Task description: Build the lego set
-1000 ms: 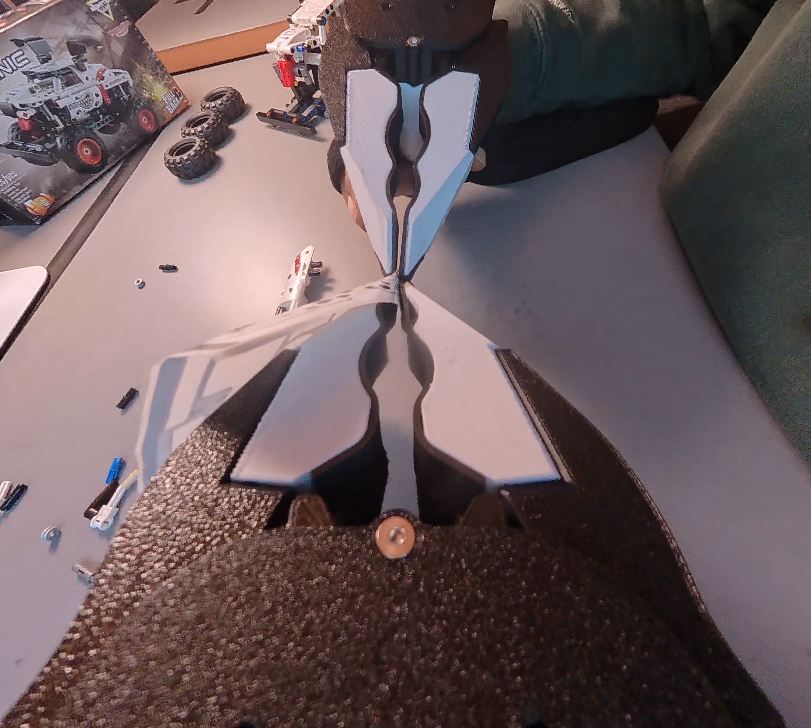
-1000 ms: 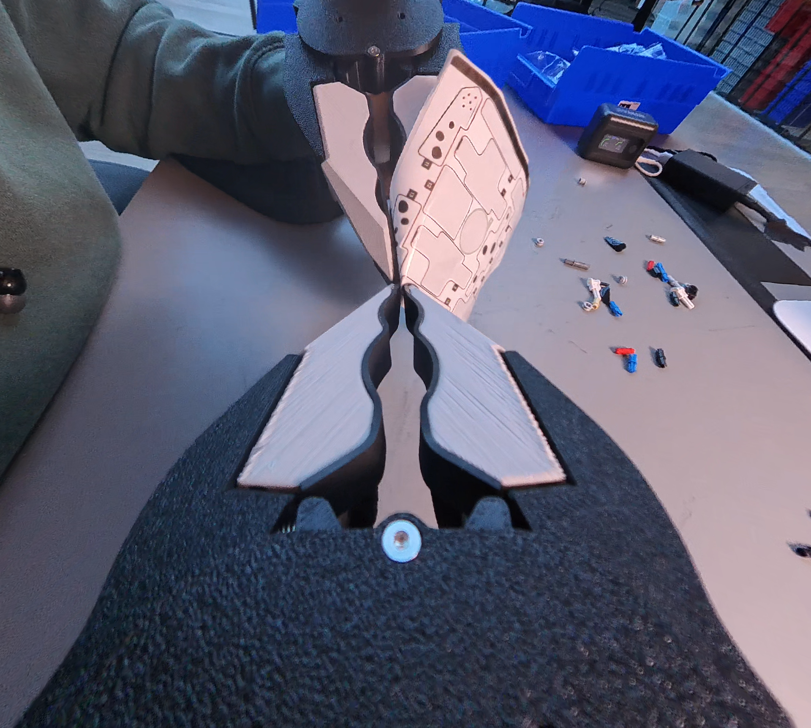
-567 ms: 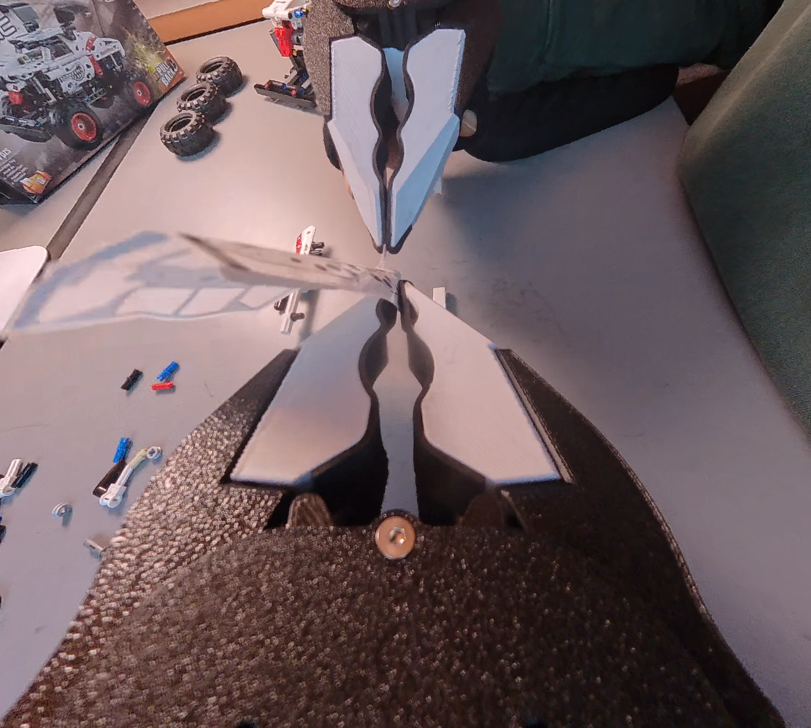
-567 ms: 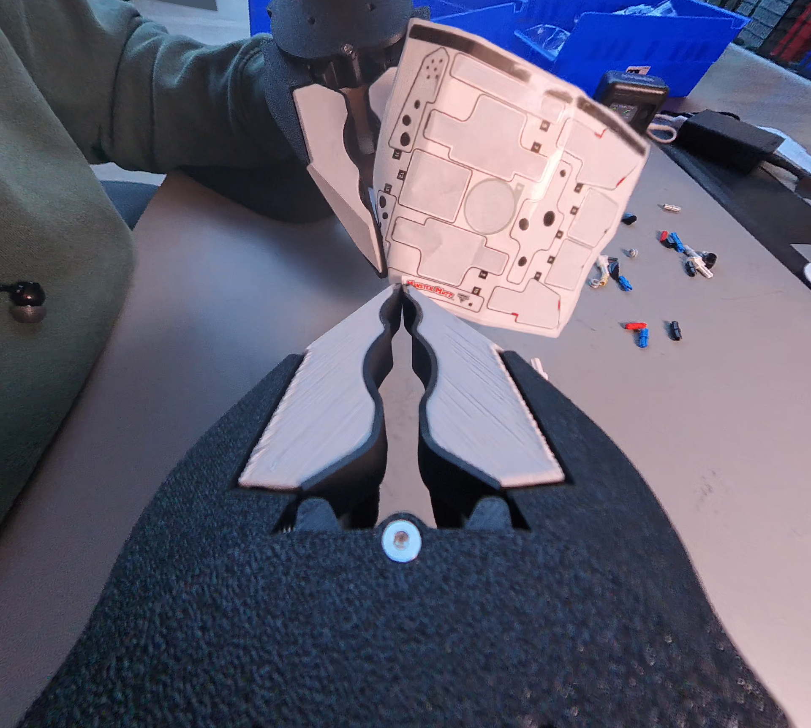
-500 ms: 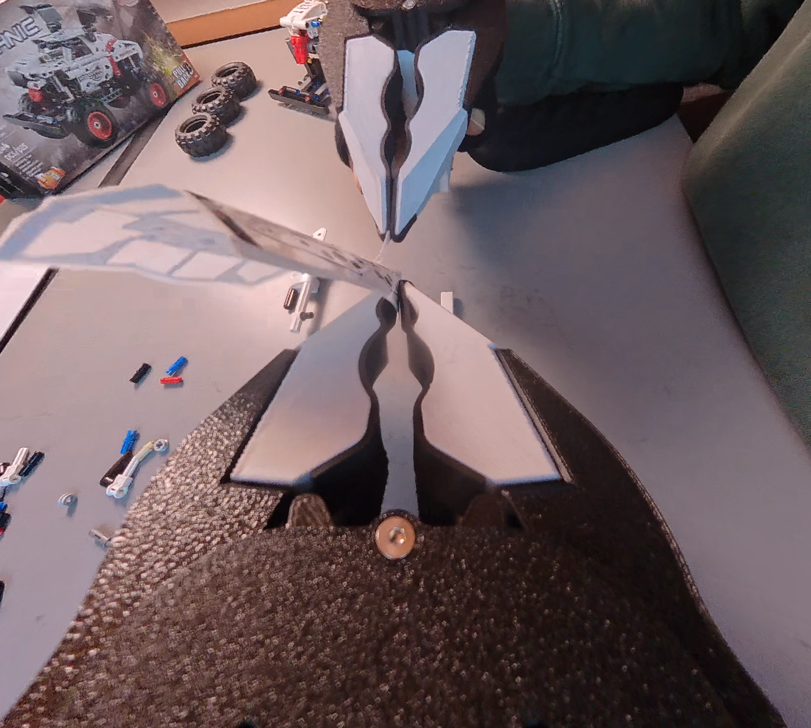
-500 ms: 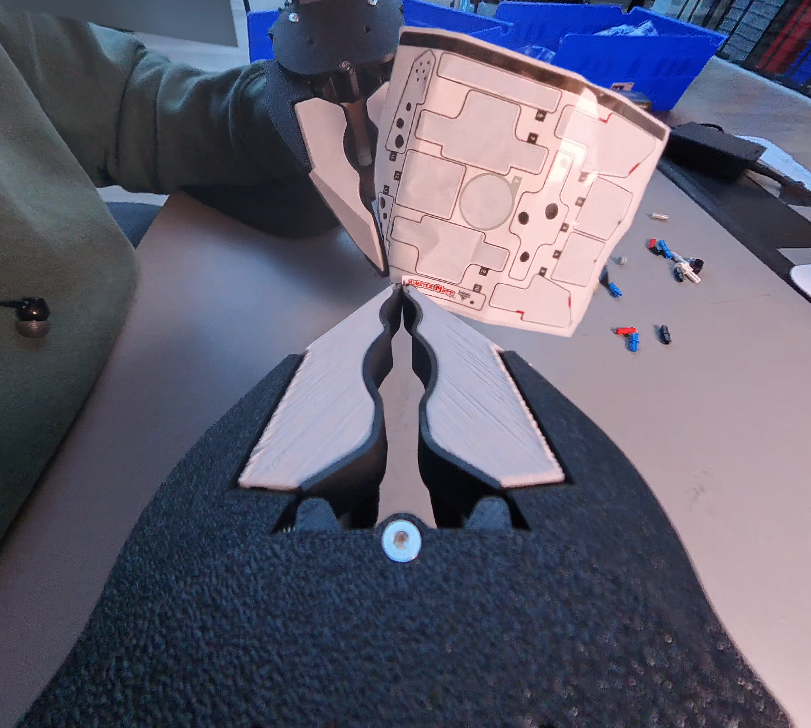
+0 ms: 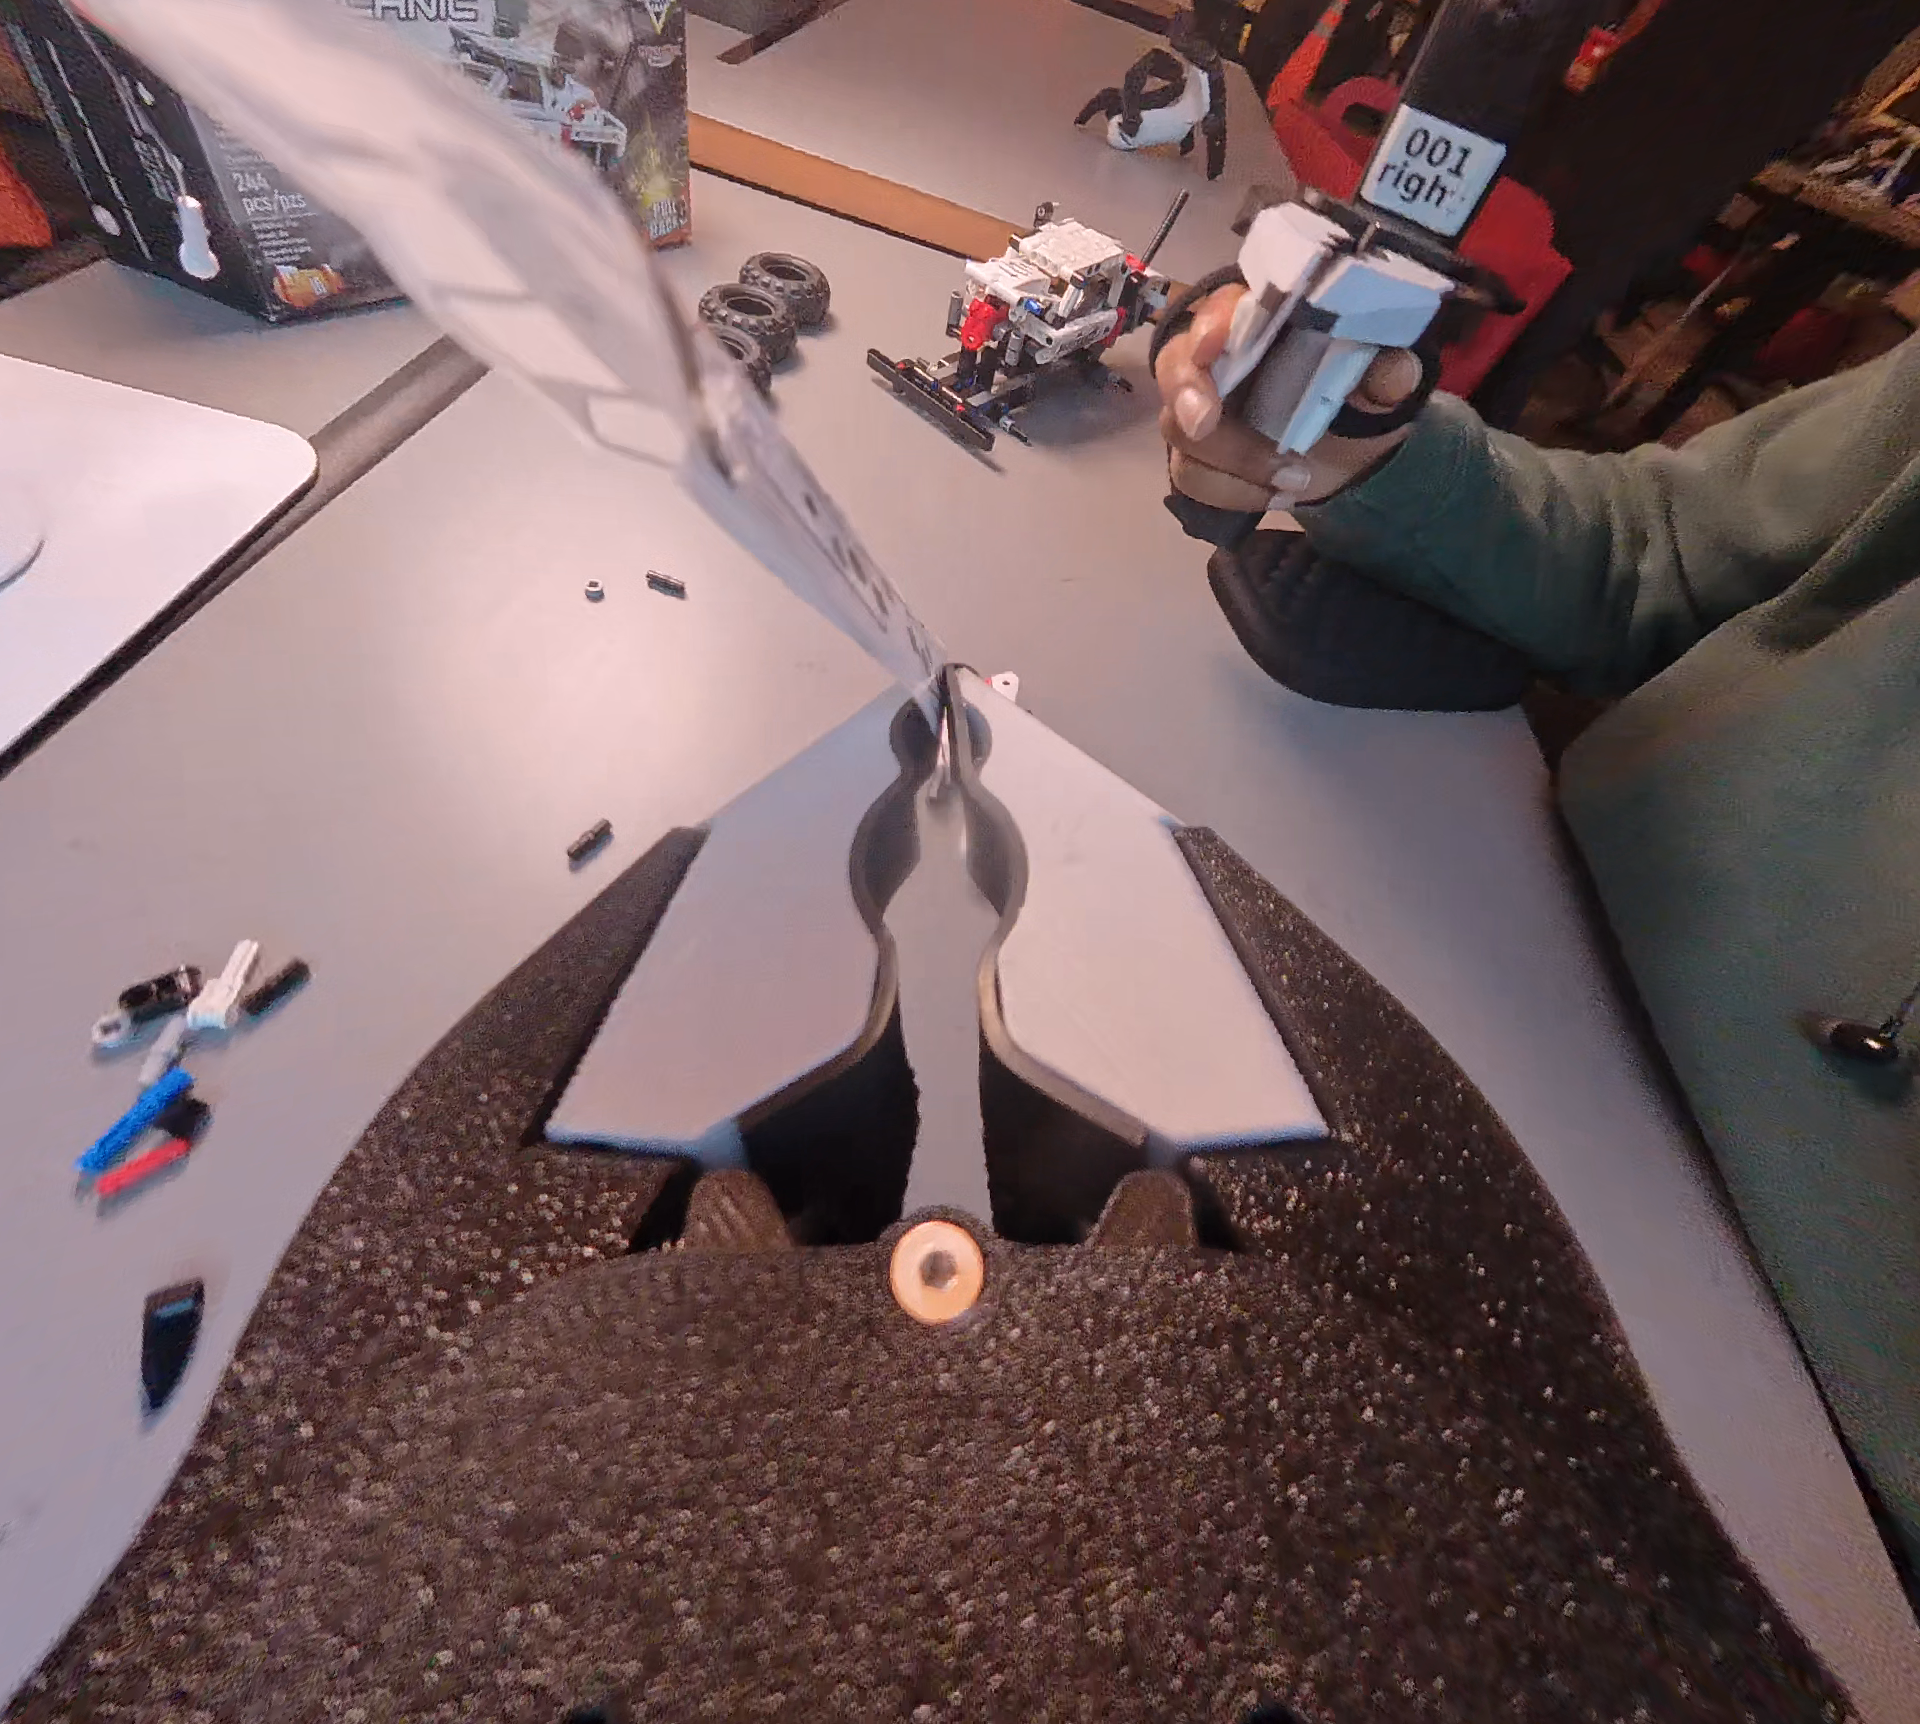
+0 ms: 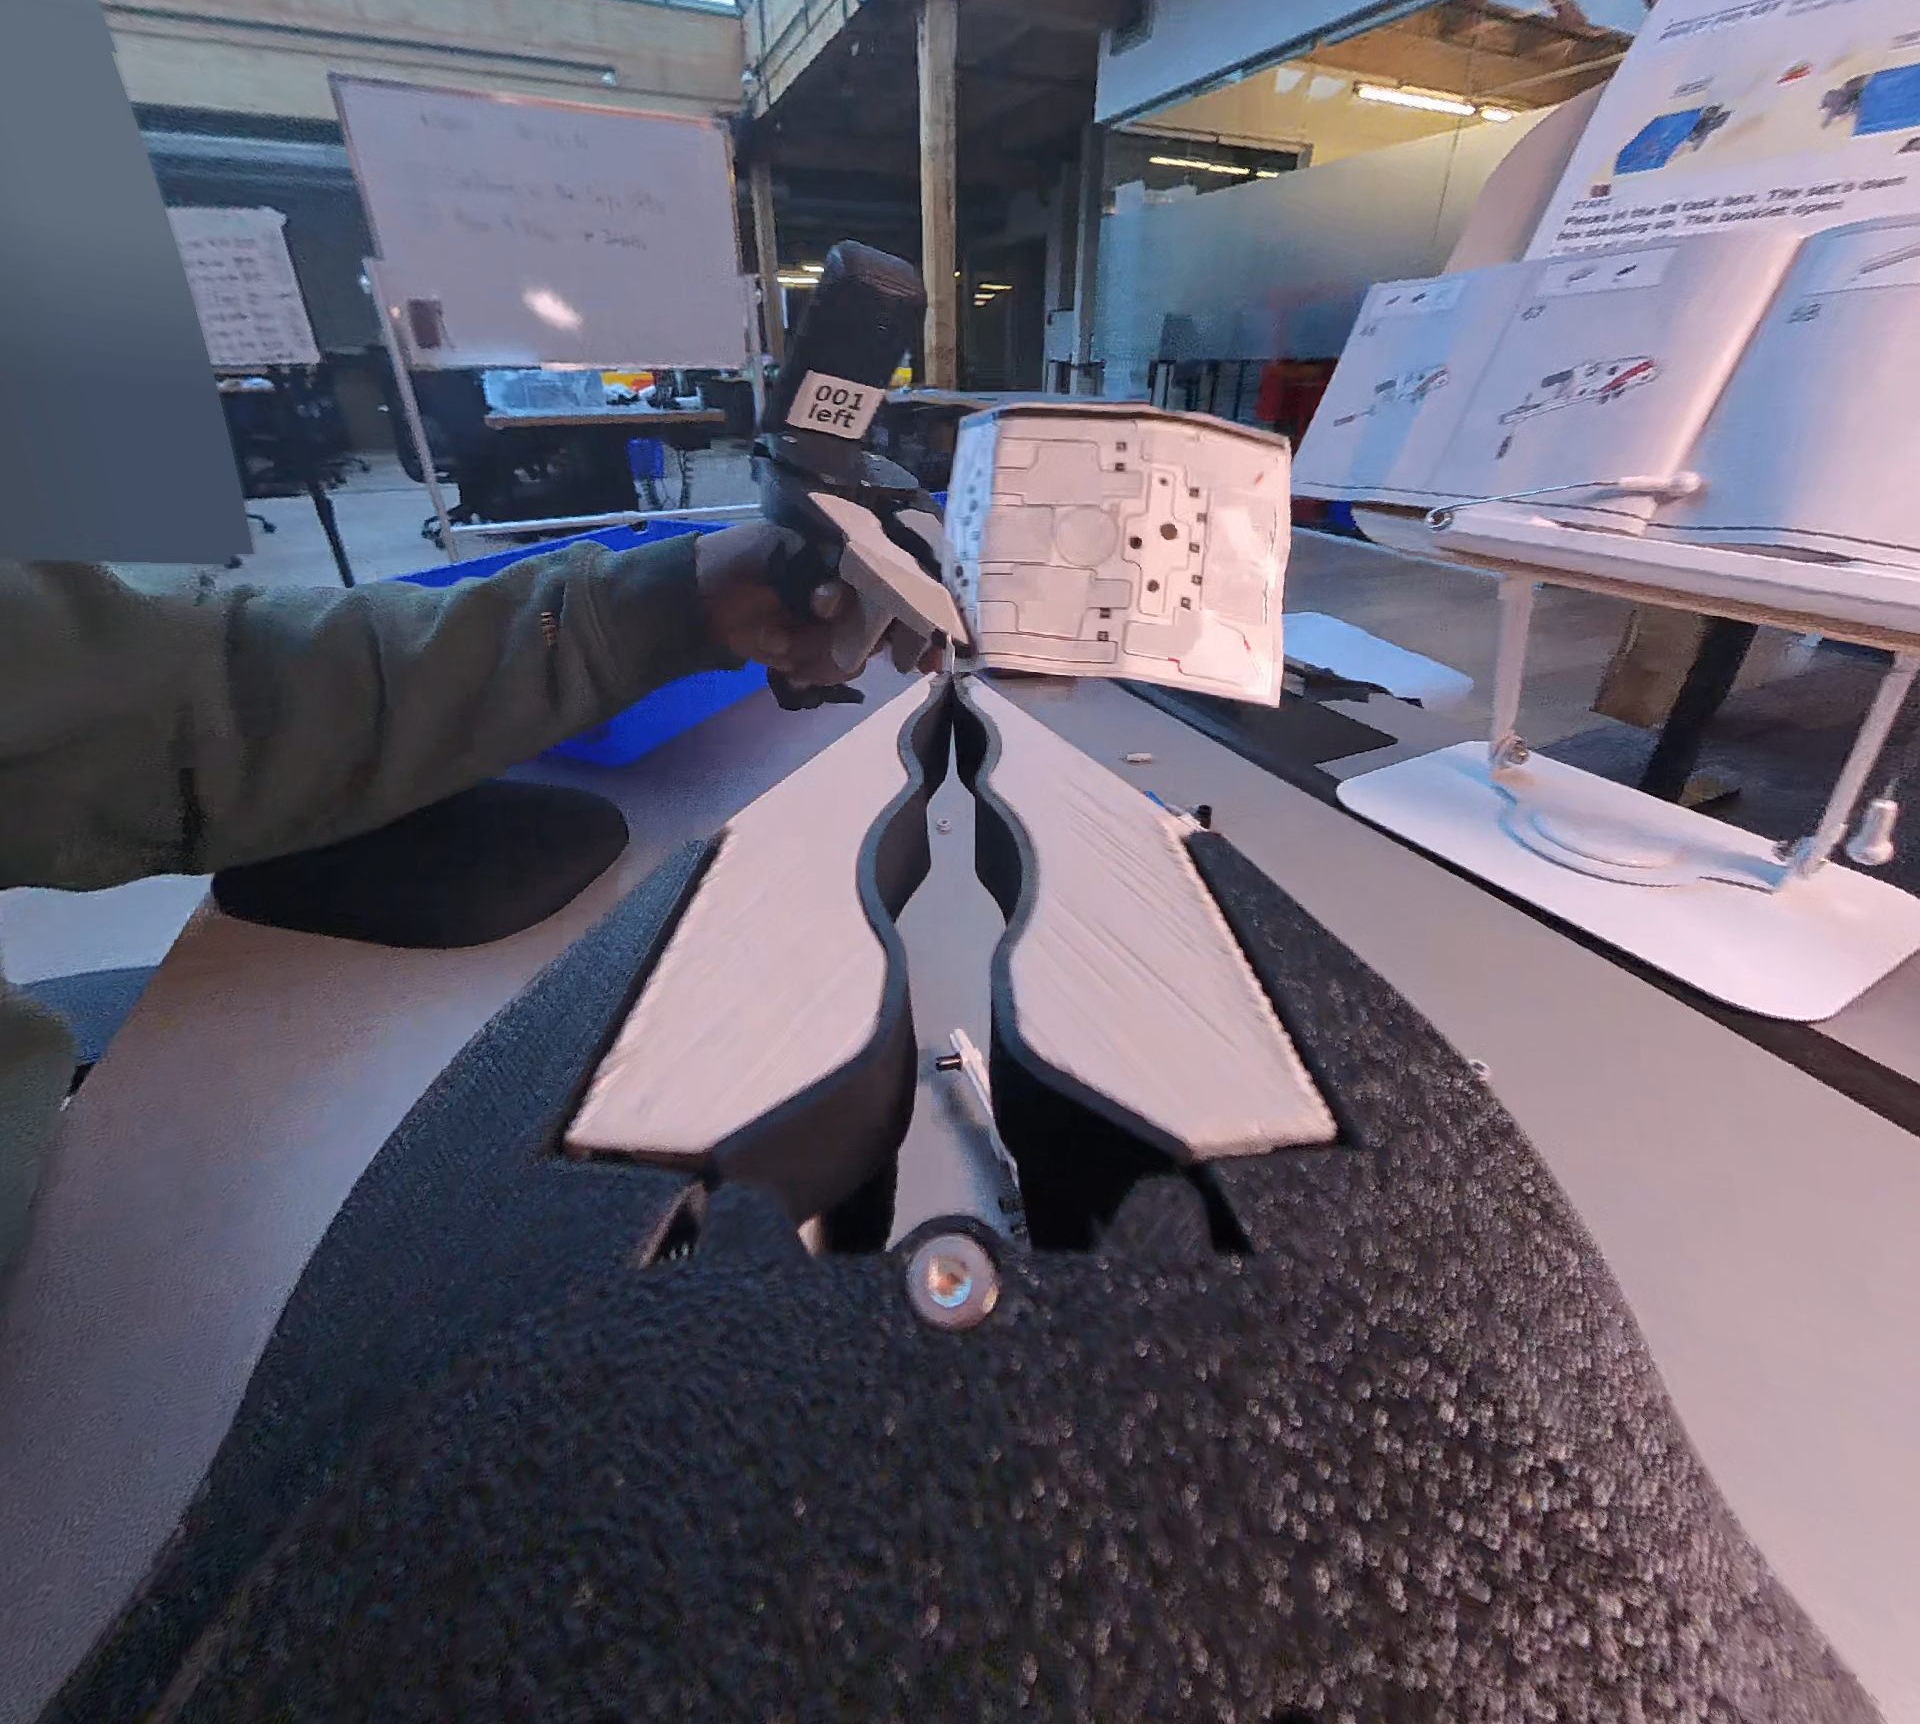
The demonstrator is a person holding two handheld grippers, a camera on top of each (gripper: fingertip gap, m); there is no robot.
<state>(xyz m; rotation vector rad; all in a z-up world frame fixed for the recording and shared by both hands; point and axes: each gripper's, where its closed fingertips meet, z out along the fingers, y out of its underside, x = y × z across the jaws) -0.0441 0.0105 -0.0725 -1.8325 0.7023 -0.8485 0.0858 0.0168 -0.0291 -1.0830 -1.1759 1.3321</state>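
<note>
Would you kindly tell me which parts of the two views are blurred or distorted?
Left wrist view: the sticker sheet is smeared by motion blur, and the loose parts at left are soft. Right wrist view: the sticker sheet is fairly sharp, while wide-angle distortion bends the instruction booklet.

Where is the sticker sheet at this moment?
The sticker sheet is in the air above the table, pinched at one corner by the left hand-held gripper; in the left wrist view it stretches up-left toward the box.
</note>
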